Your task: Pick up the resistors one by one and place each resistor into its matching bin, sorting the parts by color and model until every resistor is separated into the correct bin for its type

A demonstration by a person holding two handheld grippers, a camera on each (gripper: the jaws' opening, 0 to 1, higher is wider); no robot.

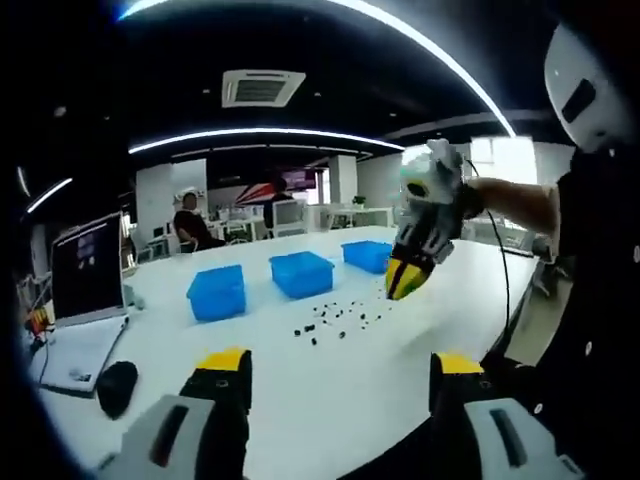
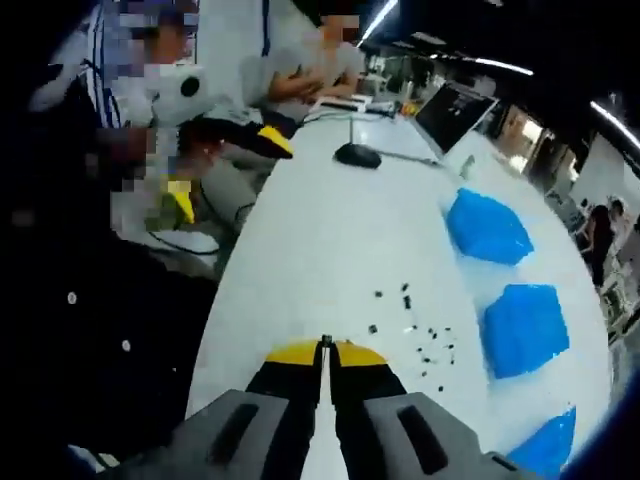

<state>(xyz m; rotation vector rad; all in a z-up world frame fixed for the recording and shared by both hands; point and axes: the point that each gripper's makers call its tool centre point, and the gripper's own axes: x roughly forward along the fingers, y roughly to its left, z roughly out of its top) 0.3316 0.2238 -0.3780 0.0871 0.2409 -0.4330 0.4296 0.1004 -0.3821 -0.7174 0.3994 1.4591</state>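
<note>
Several small dark resistors lie scattered on the white table, in front of three blue bins. My left gripper is open and holds nothing, low over the near table. My right gripper comes in from the right and hangs above the scatter's right end. In the right gripper view my right gripper is shut, and a tiny dark resistor pokes out at its tips. The resistors and bins lie ahead to the right. My left gripper shows open at upper left.
A laptop and a black mouse sit at the table's left end; the laptop and the mouse also appear beyond the scatter. A cable runs along the right edge. People sit at the far end of the table.
</note>
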